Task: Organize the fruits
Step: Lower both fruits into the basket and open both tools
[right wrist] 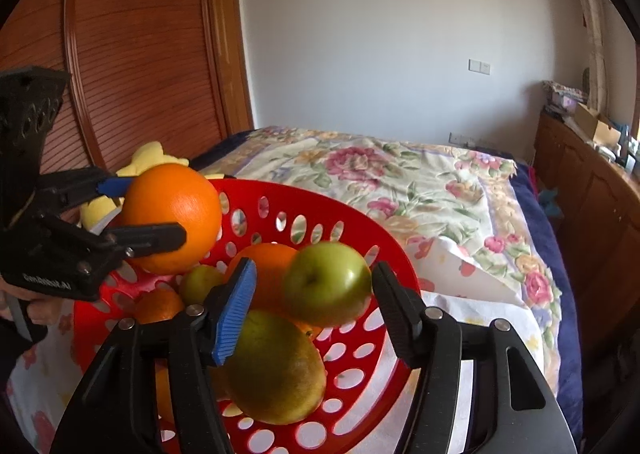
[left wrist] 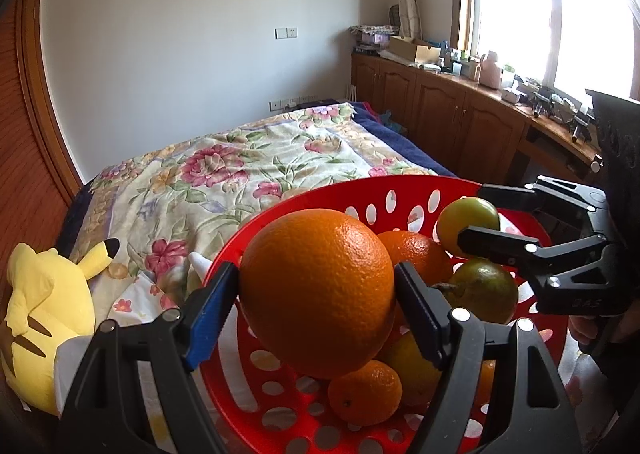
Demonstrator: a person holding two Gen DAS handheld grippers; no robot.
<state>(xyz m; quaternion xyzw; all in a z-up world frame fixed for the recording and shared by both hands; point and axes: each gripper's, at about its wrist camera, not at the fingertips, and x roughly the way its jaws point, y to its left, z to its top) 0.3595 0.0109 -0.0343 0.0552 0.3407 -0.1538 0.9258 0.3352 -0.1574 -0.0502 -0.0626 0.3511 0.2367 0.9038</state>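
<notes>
Two claws above my perforated red plastic basket [left wrist: 404, 183], my left gripper [left wrist: 316, 290] clamped on a large round orange [left wrist: 318, 294], my right gripper [right wrist: 314, 306] spread around a blurred green apple [right wrist: 326, 284] with its stem dimple facing me, a yellow-green pear-like fruit [right wrist: 276, 370] at 6 o'clock beneath, a yellow plush toy [left wrist: 44, 314] at 9 o'clock.

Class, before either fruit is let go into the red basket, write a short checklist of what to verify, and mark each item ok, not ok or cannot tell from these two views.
1. Left tool clamps the big orange on both sides: ok.
2. Big orange is over the red basket: ok.
3. Right tool has firm hold of the green apple: not ok; a gap shows beside the blue finger, and the apple is blurred.
4. Green apple is over the basket: ok.
5. The two tools are apart: ok.
6. Free spot among the fruit below: cannot tell.
</notes>
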